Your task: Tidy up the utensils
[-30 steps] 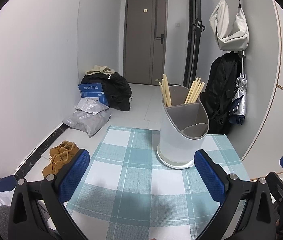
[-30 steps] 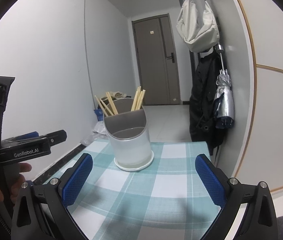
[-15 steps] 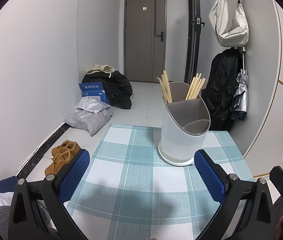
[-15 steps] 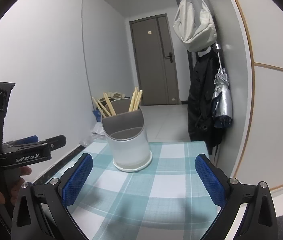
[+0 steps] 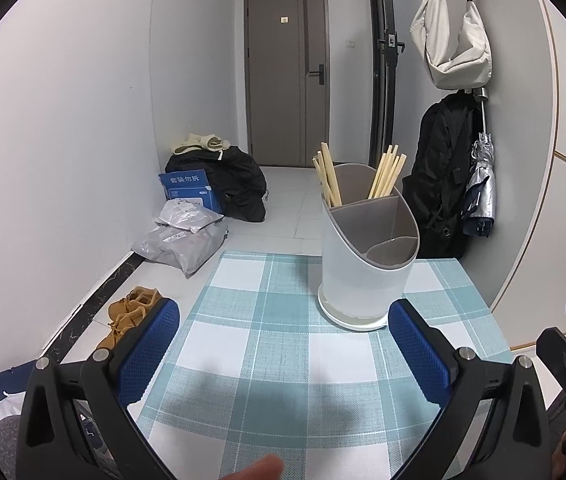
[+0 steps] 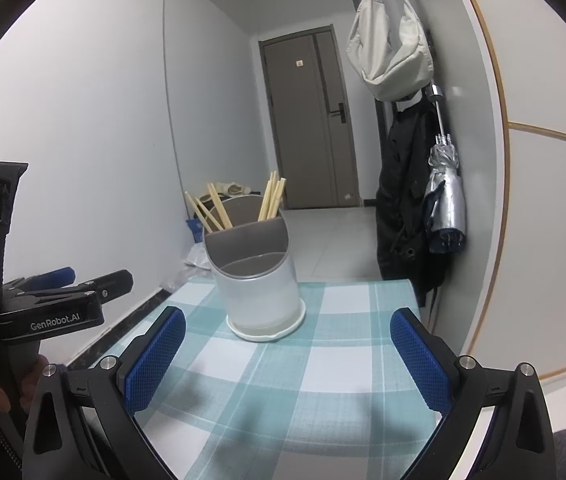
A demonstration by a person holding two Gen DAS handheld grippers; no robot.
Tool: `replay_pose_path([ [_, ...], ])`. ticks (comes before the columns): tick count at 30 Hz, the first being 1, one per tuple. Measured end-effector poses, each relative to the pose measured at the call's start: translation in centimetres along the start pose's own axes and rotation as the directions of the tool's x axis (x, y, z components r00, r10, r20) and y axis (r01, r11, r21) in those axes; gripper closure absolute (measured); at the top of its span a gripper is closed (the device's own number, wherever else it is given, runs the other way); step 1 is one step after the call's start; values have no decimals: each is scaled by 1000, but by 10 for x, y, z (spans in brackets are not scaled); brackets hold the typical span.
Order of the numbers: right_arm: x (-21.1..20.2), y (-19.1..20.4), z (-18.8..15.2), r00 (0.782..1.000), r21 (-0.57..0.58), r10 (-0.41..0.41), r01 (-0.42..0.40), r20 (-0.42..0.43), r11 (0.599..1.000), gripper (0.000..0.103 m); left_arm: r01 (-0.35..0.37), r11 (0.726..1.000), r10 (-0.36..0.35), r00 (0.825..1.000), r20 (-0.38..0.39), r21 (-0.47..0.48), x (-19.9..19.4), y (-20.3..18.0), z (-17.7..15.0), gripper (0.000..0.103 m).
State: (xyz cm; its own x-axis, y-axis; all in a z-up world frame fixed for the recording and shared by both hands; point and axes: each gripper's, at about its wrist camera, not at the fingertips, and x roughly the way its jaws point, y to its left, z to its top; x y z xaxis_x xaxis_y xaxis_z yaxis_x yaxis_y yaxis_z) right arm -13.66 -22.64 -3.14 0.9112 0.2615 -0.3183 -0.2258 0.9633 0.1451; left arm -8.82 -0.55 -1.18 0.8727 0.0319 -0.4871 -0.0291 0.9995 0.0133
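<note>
1. The utensil holder [image 5: 367, 264] stands mid-frame on the checked tablecloth [image 5: 283, 344], with chopsticks [image 5: 385, 172] in its rear compartment.
2. The left gripper [image 5: 283, 354] is spread wide, holding nothing, fingers at the lower corners.
3. The right gripper [image 6: 287, 356] is equally wide and empty.
4. Only the left view shows shoes [image 5: 131, 312] and parcels [image 5: 183, 240] at left; only the right view shows the left gripper's side at lower left.
</note>
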Motion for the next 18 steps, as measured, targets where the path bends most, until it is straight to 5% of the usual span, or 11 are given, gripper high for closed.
replay_pose_path([
  [18, 5, 1, -2, 1000, 8, 0, 0, -22, 1000, 0, 25, 999, -26, 1000, -12, -27, 2, 1, 0, 1],
])
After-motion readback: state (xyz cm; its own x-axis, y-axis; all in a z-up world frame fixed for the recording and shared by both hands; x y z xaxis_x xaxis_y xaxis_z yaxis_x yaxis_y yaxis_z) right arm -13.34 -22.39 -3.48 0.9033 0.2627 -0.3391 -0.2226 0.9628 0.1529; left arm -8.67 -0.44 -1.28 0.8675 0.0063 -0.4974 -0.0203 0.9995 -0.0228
